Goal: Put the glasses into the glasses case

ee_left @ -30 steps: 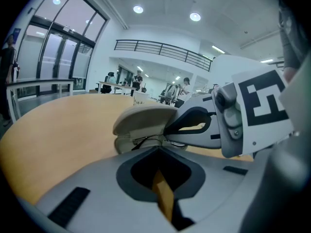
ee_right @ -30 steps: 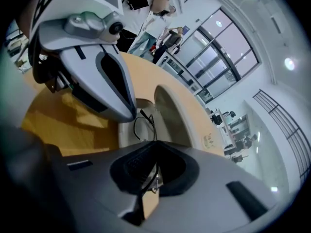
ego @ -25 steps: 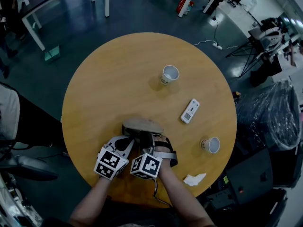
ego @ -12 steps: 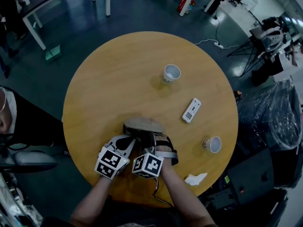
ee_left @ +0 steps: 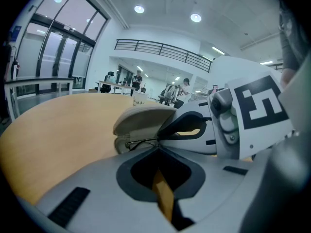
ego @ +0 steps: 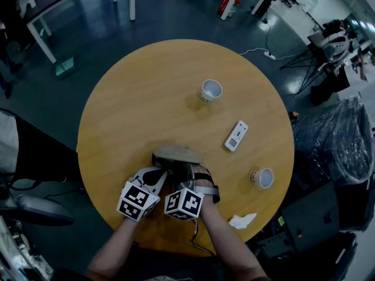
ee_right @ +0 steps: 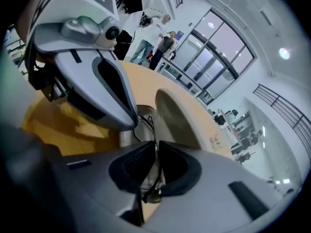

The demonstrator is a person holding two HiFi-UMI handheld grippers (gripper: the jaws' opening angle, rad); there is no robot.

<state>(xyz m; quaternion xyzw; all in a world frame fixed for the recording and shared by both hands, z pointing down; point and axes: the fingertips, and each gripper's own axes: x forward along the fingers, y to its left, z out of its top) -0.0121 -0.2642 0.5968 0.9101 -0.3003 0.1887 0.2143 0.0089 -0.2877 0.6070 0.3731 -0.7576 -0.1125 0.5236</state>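
The beige glasses case [ego: 176, 154] lies open on the round wooden table [ego: 140, 98], just in front of both grippers. My right gripper [ego: 184, 172] is closed on the thin dark-framed glasses [ee_right: 156, 160], and its jaws are starting to open. The glasses run between the jaws toward the case's open lid [ee_right: 177, 115]. My left gripper [ee_left: 156, 148] is shut, with its tips against the near rim of the case [ee_left: 145, 116]. A bit of wire frame [ee_left: 138, 142] shows inside the lower shell. In the head view the glasses are hidden by the grippers.
An upright paper cup [ego: 210, 91] stands toward the far side. A white remote [ego: 235, 137] lies to the right, and a tipped cup [ego: 261, 178] lies near the right edge. A crumpled tissue [ego: 241, 220] sits at the near edge. People stand in the room beyond.
Both grippers have stayed at the case. The right gripper's marker cube has rolled slightly; nothing else on the table has moved.
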